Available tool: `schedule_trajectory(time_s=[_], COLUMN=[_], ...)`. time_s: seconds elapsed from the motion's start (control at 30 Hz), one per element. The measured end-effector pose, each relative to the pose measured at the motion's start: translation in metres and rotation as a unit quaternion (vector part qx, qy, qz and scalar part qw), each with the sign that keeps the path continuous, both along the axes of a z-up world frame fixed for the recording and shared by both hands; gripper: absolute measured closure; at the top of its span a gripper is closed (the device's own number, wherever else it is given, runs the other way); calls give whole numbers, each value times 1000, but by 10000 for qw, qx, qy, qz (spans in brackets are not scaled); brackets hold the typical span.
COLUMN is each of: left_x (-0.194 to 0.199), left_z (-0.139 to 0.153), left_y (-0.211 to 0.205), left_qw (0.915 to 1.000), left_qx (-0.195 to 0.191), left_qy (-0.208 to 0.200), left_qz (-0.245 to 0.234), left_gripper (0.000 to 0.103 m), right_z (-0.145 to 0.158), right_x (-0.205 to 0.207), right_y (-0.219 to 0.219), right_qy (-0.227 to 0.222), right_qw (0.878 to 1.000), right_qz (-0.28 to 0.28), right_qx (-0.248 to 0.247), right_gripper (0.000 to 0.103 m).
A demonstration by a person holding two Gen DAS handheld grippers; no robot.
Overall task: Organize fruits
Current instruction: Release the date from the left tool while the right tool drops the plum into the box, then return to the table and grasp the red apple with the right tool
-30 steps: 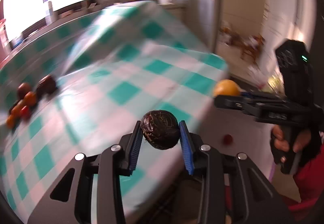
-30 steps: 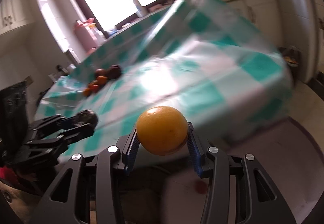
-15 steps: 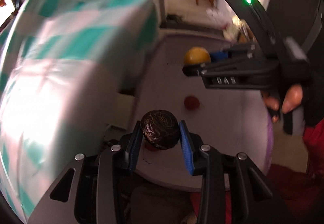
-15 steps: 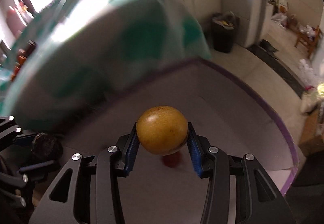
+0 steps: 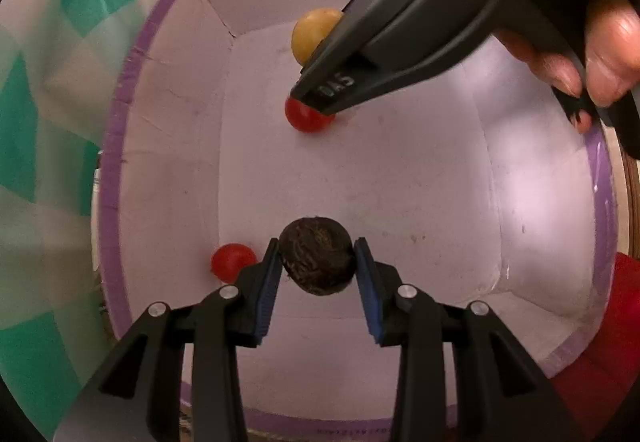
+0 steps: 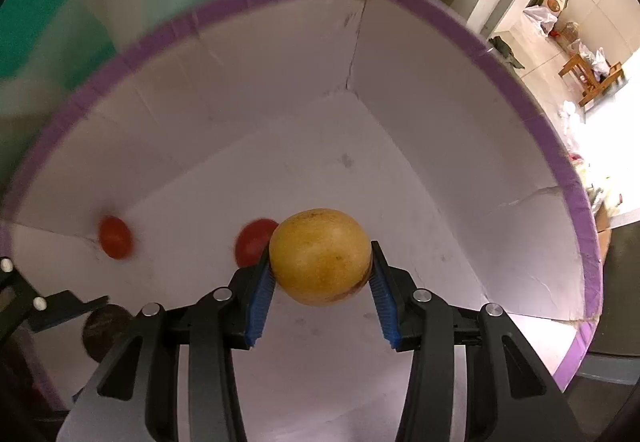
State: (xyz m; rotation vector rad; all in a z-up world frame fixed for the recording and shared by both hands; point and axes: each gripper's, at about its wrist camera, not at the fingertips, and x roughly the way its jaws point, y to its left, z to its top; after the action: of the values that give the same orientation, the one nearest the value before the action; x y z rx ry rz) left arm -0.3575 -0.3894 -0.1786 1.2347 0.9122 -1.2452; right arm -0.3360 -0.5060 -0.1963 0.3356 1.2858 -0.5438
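My left gripper [image 5: 317, 266] is shut on a dark brown wrinkled fruit [image 5: 317, 260] and holds it inside a white box with a purple rim [image 5: 116, 162]. My right gripper [image 6: 320, 274] is shut on a yellow-orange fruit [image 6: 320, 256], also inside the box [image 6: 520, 82]. In the left wrist view the right gripper [image 5: 400, 22] reaches in from the upper right, with the yellow fruit [image 5: 310, 32] showing behind it. Two small red fruits [image 5: 308, 118] [image 5: 232, 262] lie on the box floor; they also show in the right wrist view [image 6: 116, 238] [image 6: 252, 246].
A green and white checked tablecloth [image 5: 48, 102] hangs beside the box on the left. In the right wrist view, the room floor with a wooden stool [image 6: 592, 74] lies beyond the box's far right wall.
Both grippers have swung away from the table and come down into the box, each still holding its fruit. The box floor and red fruits are now much closer.
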Motion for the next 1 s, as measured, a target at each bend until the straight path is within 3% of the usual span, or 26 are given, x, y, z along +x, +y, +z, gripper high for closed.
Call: schedule_trajectory(time_s=[0.17, 0.23, 0.3, 0.37, 0.53, 0.63, 0.77, 0.9, 1.0], left_x=[2, 3, 6, 9, 10, 5, 16, 55, 102], left_z=[-5, -5, 2, 11, 48, 77, 124, 178, 212], left_y=[4, 5, 7, 13, 27, 41, 68, 110, 152], left_qw=[10000, 10000, 9997, 9990, 9901, 9773, 9475, 8898, 8541], left_qx=[12, -54, -243, -439, -1345, -2002, -2949, -3994, -4400], left_qy=[51, 61, 43, -8, -383, -687, -1193, -1800, -1756], left_qz=[-9, 28, 87, 111, 98, 59, 322, 1279, 2149], left_gripper=[65, 49, 36, 27, 23, 21, 17, 4, 3], right_z=[-8, -8, -5, 2, 19, 37, 75, 130, 176], right_x=[8, 9, 9, 9, 7, 7, 4, 2, -1], right_y=[7, 7, 5, 4, 1, -2, -1, 11, 39], right_qy=[291, 323, 277, 163, 20, -106, -585, -1591, -2523], right_qw=[9993, 9993, 9994, 9997, 9991, 9984, 9943, 9790, 9583], right_qz=[199, 171, 137, 143, 101, -5, -210, -266, -59], right_qx=[-92, -95, -136, -144, -416, -557, -865, -1244, -1342], right_gripper=[58, 55, 37, 36, 26, 26, 24, 19, 15])
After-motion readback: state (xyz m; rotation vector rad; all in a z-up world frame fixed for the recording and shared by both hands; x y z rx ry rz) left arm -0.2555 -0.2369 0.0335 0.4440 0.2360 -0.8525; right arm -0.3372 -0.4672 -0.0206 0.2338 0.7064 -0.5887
